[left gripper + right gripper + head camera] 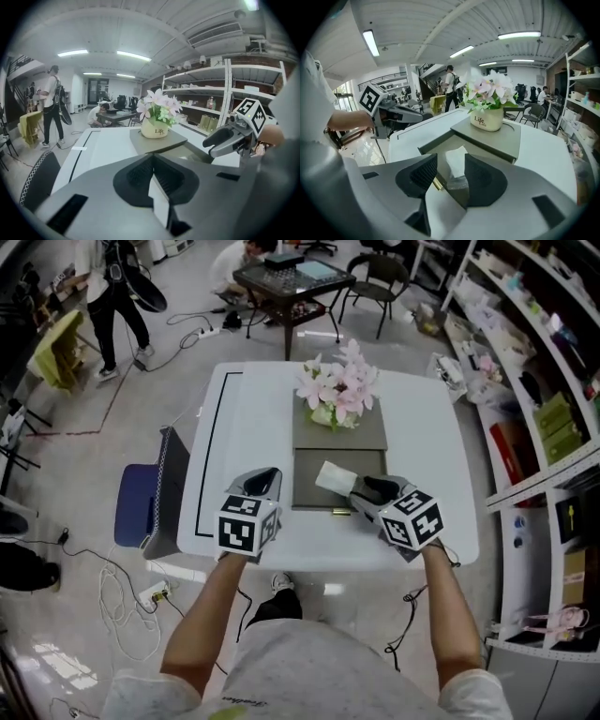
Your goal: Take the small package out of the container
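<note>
A grey container lies open on the white table, and its lid lies flat behind it. The small white package is tilted over the container's front right part, with my right gripper shut on its near end. In the right gripper view the package sits between the two dark pads, its clear wrapped end nearest the camera. My left gripper hovers just left of the container, shut and holding nothing; its pads meet in the left gripper view.
A pot of pink flowers stands on the lid. A small brass latch sits at the container's front edge. A dark chair stands left of the table and shelves run along the right. People and a low table are at the back.
</note>
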### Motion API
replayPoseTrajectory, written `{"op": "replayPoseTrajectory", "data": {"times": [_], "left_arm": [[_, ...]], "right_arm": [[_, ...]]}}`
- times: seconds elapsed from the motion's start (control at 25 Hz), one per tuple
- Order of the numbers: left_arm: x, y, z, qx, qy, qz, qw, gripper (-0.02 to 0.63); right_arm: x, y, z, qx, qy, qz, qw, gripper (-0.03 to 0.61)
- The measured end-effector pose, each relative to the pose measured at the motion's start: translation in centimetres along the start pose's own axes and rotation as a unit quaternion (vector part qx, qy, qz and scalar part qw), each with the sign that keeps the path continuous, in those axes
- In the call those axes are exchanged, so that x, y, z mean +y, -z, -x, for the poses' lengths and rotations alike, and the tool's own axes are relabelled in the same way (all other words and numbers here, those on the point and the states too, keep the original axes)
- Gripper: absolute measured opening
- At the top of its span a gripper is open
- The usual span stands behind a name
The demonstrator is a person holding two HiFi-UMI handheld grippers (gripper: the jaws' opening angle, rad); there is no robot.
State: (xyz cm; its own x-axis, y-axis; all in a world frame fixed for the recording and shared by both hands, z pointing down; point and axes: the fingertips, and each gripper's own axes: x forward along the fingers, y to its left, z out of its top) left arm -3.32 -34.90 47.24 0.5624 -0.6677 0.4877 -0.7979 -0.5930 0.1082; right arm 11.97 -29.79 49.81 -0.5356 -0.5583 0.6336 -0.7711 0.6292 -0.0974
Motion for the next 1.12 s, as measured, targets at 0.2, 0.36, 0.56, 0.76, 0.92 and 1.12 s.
{"op": "replayPoseTrajectory", "data": {"times": [0.2, 0.36, 0.56, 0.76, 0.92, 1.12], "left_arm": [[0.9, 0.1, -2.5, 0.016, 0.029, -0.001, 0.9994, 0.005], [1.8, -0.4, -3.8, 0.017, 0.048, 0.000, 0.9987, 0.005], [3.0, -0.8, -4.6, 0.017, 0.063, 0.006, 0.9978, 0.005], [3.4, -0.9, -4.9, 0.017, 0.079, 0.008, 0.9967, 0.005], [3.0, -1.1, -5.2, 0.016, 0.092, 0.009, 0.9955, 0.005], [2.4, -1.2, -5.5, 0.019, 0.102, 0.004, 0.9946, 0.005]], "right_arm": [[-0.3, 0.9, -3.0, 0.061, -0.031, 0.008, 0.998, 0.187], [-0.5, 2.0, -5.0, 0.112, -0.046, 0.021, 0.992, 0.186], [-0.6, 3.1, -6.8, 0.165, -0.057, 0.036, 0.984, 0.175], [-0.3, 4.1, -7.8, 0.205, -0.066, 0.044, 0.975, 0.126], [-0.4, 4.7, -8.0, 0.213, -0.063, 0.040, 0.974, 0.047], [-0.1, 4.1, -8.0, 0.195, -0.064, 0.030, 0.978, 0.008]]}}
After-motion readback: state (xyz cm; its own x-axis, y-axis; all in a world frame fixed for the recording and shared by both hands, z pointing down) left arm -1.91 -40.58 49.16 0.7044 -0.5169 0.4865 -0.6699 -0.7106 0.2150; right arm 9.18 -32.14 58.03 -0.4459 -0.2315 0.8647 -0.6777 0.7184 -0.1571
